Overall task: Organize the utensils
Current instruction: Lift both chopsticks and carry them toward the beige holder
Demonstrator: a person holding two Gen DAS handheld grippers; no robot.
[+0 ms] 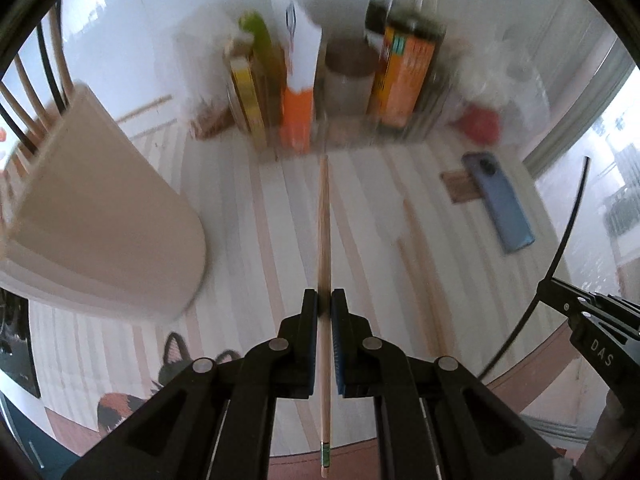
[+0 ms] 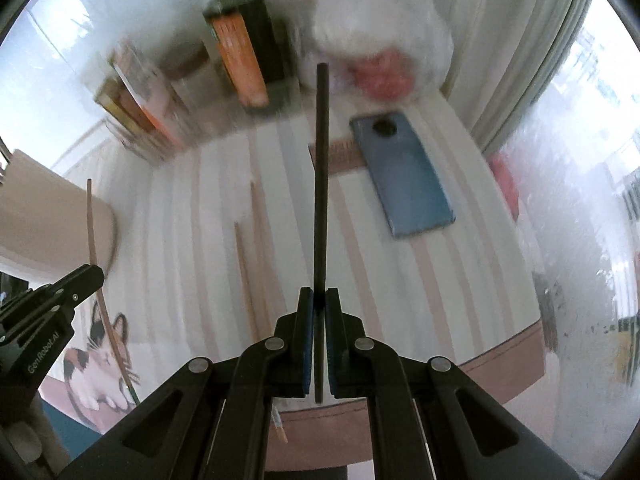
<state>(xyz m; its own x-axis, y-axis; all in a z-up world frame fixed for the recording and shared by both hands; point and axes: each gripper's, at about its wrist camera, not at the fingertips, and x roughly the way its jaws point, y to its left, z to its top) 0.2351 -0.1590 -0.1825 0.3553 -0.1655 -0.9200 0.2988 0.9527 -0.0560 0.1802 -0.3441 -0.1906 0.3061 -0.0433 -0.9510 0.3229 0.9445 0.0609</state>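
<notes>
Phone (image 2: 402, 176) lies on the table (image 2: 192, 208), seemingly before the bottles (image 2: 244, 60); holder (image 1: 100, 216) stands left.

Both wrist cameras look steeply down from fairly close above the striped round tablecloth (image 1: 248, 216), sharing the blue-backed smartphone (image 2: 404, 176).

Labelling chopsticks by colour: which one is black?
The black chopstick clamped in the right gripper. The left gripper holds a light wooden chopstick; two wooden chopsticks lie on the table.
</notes>
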